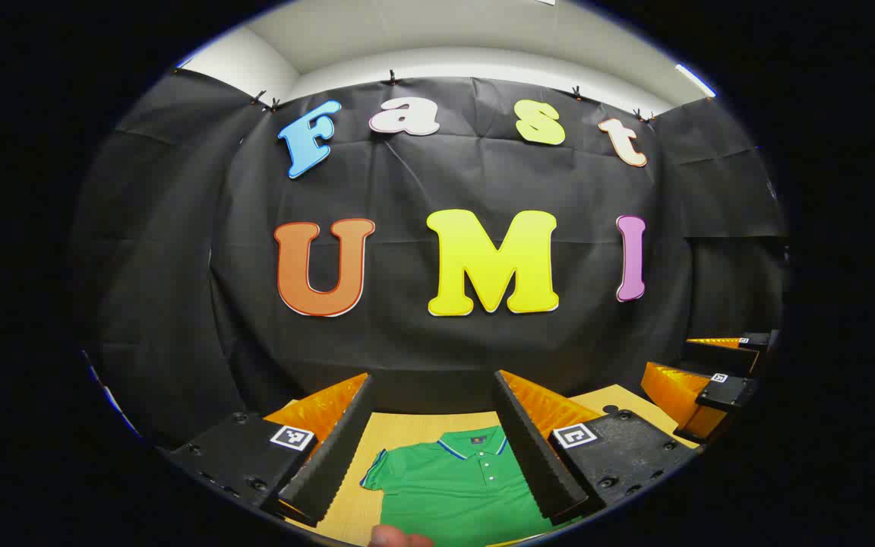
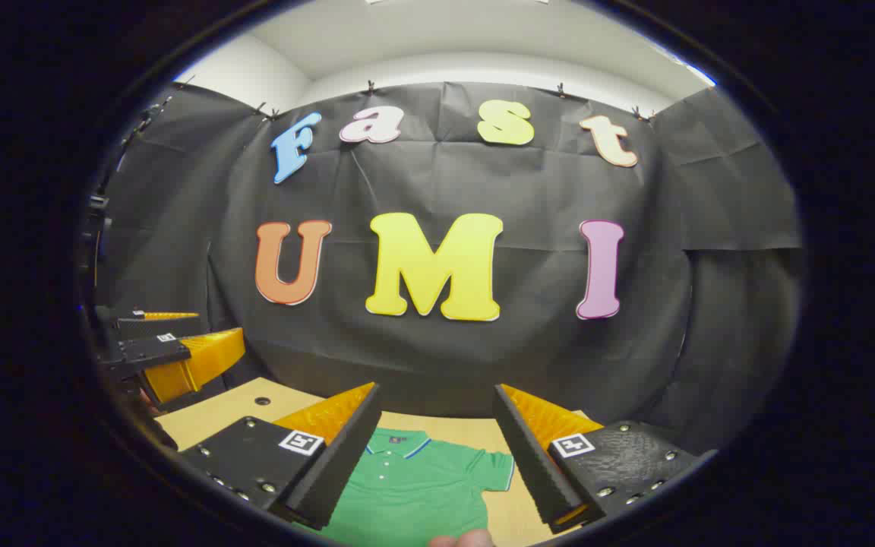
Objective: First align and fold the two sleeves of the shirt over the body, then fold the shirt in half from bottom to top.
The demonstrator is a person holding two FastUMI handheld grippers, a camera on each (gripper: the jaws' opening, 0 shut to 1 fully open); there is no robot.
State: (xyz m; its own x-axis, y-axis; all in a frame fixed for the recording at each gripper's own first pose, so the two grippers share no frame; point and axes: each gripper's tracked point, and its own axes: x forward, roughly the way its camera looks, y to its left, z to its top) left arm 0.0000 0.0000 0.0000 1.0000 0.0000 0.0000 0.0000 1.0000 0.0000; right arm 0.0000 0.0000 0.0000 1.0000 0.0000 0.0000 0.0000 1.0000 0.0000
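A green polo shirt (image 1: 453, 486) with a blue-trimmed collar lies flat on the wooden table (image 1: 407, 429), collar toward the wall. One short sleeve (image 1: 378, 471) spreads to its left side, the other sleeve (image 2: 494, 469) to its right side. My left gripper (image 1: 434, 448) hovers open above the shirt, its fingers framing the collar. In the right gripper view the shirt (image 2: 415, 494) lies below my right gripper (image 2: 437, 456), which is also open and holds nothing. The right gripper (image 1: 699, 380) also appears at the far right of the left gripper view, and the left gripper (image 2: 172, 349) at the far left of the right gripper view.
A fingertip (image 1: 399, 538) shows at the bottom edge of the left gripper view, and another fingertip (image 2: 464, 539) at the bottom of the right gripper view. The black cloth wall stands just behind the table. A small dark hole (image 2: 261, 400) sits in the tabletop's far left.
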